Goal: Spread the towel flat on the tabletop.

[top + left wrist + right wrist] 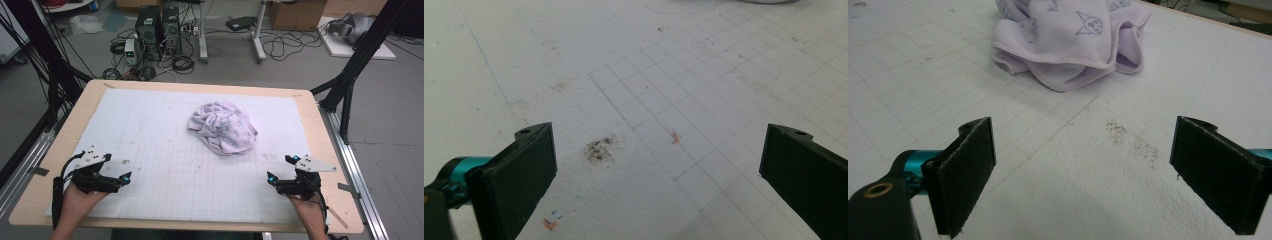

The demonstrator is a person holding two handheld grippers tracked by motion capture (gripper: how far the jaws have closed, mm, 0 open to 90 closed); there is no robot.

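Note:
A crumpled pale lilac cloth with small printed figures lies on the white gridded mat, a little right of the middle. In the right gripper view the cloth is ahead of the jaws, well apart from them. My left gripper rests near the mat's front left, held by a hand, open with nothing between its jaws. Near the front right, my right gripper is open too, and bare mat shows between its pads.
The mat covers a wooden table with a bare rim all round. Dirt smudges mark the mat near each gripper. Black frame posts stand at both sides. Computers and cables lie on the floor beyond.

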